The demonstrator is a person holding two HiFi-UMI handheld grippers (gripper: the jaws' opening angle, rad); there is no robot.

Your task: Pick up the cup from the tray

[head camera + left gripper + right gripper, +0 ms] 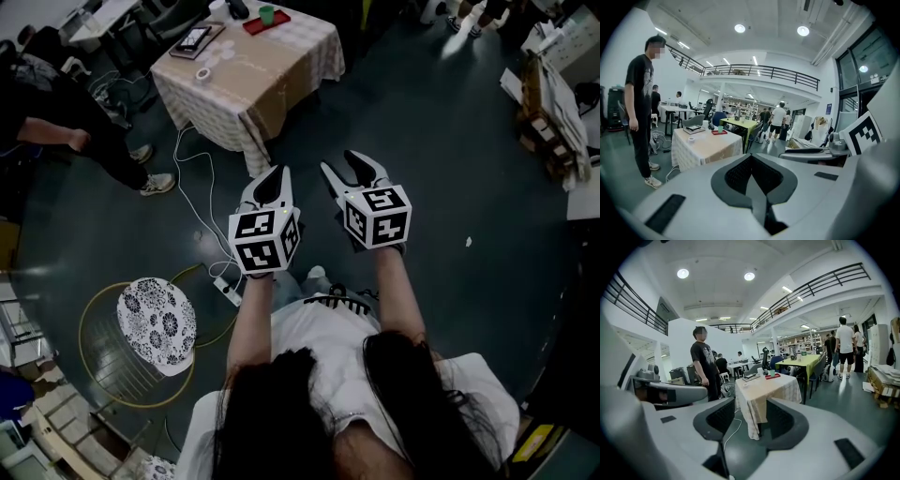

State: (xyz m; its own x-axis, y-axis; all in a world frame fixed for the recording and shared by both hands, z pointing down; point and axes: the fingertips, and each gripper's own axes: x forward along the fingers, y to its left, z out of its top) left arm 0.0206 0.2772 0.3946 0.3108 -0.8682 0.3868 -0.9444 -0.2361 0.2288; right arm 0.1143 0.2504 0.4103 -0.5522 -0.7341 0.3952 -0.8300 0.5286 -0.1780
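A green cup (267,14) stands on a red tray (253,25) at the far end of a cloth-covered table (272,80), well ahead of both grippers. The left gripper view has the cup (720,128) and tray (719,132) small and distant; in the right gripper view the cup (772,372) sits on the tray (772,376) too. My left gripper (278,175) hangs over the dark floor with its jaws together and nothing in them (751,159). My right gripper (344,166) is beside it, jaws apart and empty (747,420).
A tape roll (202,74) and a flat dark device (197,39) also lie on the table. A person (56,136) stands left of it. White cables (202,202) cross the floor. A floral stool (157,323) is at lower left, stacked boxes (548,112) at right.
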